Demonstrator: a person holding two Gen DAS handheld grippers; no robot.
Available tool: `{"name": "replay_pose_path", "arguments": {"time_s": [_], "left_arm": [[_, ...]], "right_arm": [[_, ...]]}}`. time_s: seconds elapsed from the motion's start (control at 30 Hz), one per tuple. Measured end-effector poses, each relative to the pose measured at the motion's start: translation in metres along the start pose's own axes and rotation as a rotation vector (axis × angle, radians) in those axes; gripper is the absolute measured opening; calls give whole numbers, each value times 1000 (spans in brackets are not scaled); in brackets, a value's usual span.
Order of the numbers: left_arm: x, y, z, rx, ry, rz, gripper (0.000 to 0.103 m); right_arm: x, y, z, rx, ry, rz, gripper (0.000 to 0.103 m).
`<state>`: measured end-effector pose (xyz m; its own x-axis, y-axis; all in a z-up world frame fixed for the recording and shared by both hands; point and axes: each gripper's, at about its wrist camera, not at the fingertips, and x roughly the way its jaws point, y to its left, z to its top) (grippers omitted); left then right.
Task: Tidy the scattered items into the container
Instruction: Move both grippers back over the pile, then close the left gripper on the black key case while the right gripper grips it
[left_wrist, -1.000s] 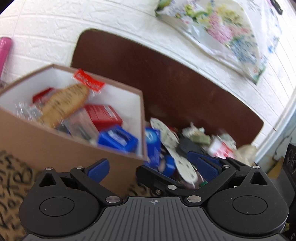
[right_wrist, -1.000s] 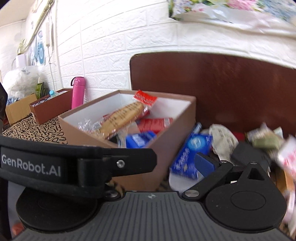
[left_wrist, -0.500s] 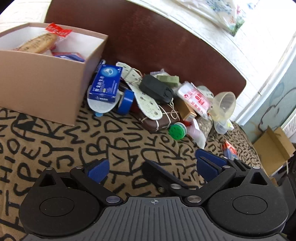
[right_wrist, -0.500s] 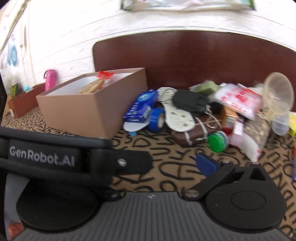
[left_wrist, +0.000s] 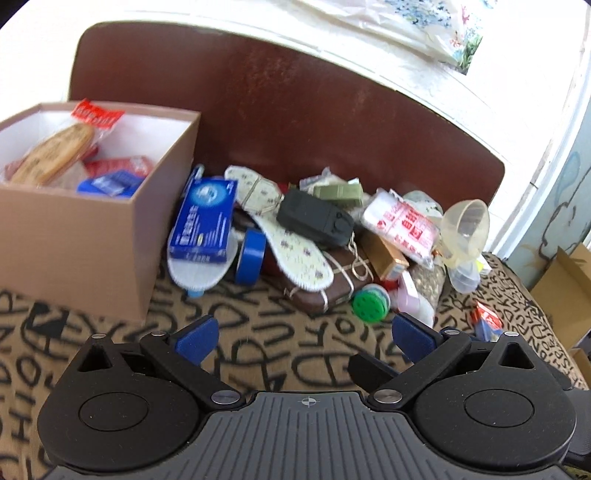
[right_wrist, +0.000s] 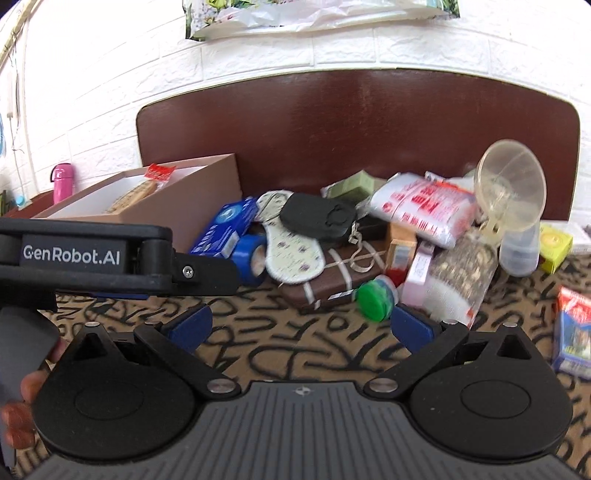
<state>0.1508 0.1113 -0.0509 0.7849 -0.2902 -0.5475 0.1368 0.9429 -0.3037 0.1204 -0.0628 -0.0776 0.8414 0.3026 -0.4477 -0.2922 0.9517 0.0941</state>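
Note:
A brown cardboard box (left_wrist: 88, 236) with a white inside stands at the left and holds a biscuit pack, red packets and a blue packet. To its right lies a heap: a blue medicine box (left_wrist: 205, 221), blue tape roll (left_wrist: 251, 256), patterned insole (left_wrist: 291, 245), black pouch (left_wrist: 314, 218), brown tied parcel (left_wrist: 340, 280), green cap (left_wrist: 369, 304), red-and-white packet (left_wrist: 402, 225) and clear funnel (left_wrist: 467, 225). My left gripper (left_wrist: 303, 338) is open and empty, short of the heap. My right gripper (right_wrist: 299, 326) is open too, near the green cap (right_wrist: 373, 297).
A letter-printed brown cloth (left_wrist: 258, 354) covers the surface, backed by a dark brown headboard (left_wrist: 295, 122) and white brick wall. A red-and-blue packet (right_wrist: 572, 332) and a yellow box (right_wrist: 554, 245) lie at the right. A pink bottle (right_wrist: 62, 182) stands far left. The left gripper's body (right_wrist: 110, 254) crosses the right view.
Both grippers pulled back from the box to over the cloth, then the views closed in on the heap. The left gripper stayed open with nothing held.

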Motion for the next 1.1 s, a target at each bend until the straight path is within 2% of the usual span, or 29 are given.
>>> {"name": "replay_pose_path", "arguments": {"time_s": [0.2, 0.37, 0.53, 0.63, 0.7, 1.1], "left_arm": [[21, 0, 16, -4, 14, -30, 99], [44, -6, 35, 15, 1, -53, 93], [69, -9, 53, 26, -8, -58, 89], [84, -9, 63, 35, -12, -56, 87], [94, -8, 70, 34, -3, -52, 84], [152, 0, 91, 34, 59, -22, 87]], "right_arm": [[21, -14, 12, -32, -12, -5, 93], [44, -18, 23, -84, -3, 24, 76], [68, -20, 31, -110, -7, 37, 75], [81, -22, 37, -121, -11, 48, 70], [90, -25, 40, -122, -13, 53, 70], [123, -37, 48, -103, -2, 62, 69]]}}
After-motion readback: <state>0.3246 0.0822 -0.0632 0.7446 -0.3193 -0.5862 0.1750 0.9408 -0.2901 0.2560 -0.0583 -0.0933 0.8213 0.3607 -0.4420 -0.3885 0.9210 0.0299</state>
